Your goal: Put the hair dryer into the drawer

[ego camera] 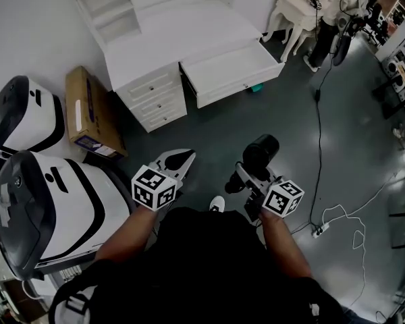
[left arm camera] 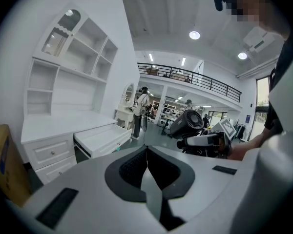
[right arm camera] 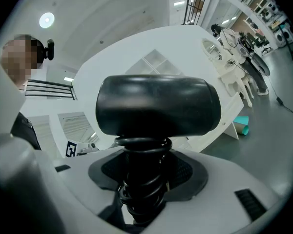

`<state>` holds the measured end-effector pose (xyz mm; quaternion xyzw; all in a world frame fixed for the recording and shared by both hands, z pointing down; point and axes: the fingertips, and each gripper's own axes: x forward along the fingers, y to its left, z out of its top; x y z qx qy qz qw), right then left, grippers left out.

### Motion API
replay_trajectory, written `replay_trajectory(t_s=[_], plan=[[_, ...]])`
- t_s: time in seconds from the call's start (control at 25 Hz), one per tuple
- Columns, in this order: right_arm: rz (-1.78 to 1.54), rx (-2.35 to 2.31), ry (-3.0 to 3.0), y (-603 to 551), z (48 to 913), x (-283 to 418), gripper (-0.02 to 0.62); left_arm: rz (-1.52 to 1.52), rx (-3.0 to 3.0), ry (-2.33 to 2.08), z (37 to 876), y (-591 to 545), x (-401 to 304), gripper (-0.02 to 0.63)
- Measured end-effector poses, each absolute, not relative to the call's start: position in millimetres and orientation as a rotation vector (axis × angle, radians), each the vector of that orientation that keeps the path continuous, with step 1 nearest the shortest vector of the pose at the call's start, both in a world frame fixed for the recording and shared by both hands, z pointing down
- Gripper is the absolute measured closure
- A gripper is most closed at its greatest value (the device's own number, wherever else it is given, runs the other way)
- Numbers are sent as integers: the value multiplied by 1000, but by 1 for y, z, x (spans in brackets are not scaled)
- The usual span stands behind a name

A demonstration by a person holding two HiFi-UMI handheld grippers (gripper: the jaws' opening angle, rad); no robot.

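A black hair dryer (ego camera: 260, 152) stands up out of my right gripper (ego camera: 248, 182), which is shut on its handle. Its cord is coiled round that handle (right arm camera: 142, 179), and the dryer's head (right arm camera: 158, 106) fills the right gripper view above my right gripper (right arm camera: 144, 191). The white desk's drawer (ego camera: 233, 69) is pulled open ahead, some way beyond both grippers. My left gripper (ego camera: 181, 160) is shut with nothing in it, its tips touching (left arm camera: 146, 152). From the left gripper view the hair dryer (left arm camera: 188, 123) shows to the right and the open drawer (left arm camera: 100, 138) to the left.
A white desk with hutch (ego camera: 169, 25) has three shut small drawers (ego camera: 155, 96). A cardboard box (ego camera: 88, 113) leans beside it. Two white-and-black machines (ego camera: 47, 208) stand at the left. A cable (ego camera: 318, 113) runs to a power strip (ego camera: 317, 231). White chairs (ego camera: 293, 12) are at the back right.
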<state>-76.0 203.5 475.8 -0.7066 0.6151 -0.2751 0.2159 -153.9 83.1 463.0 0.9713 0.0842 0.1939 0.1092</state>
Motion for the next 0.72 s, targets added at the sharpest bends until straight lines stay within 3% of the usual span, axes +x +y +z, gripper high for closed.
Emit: replay_trajectory(t_s=[0.72], plan=[[-839, -1931, 1711, 177, 500, 13, 368, 672, 2809, 243, 492, 61, -62, 595]])
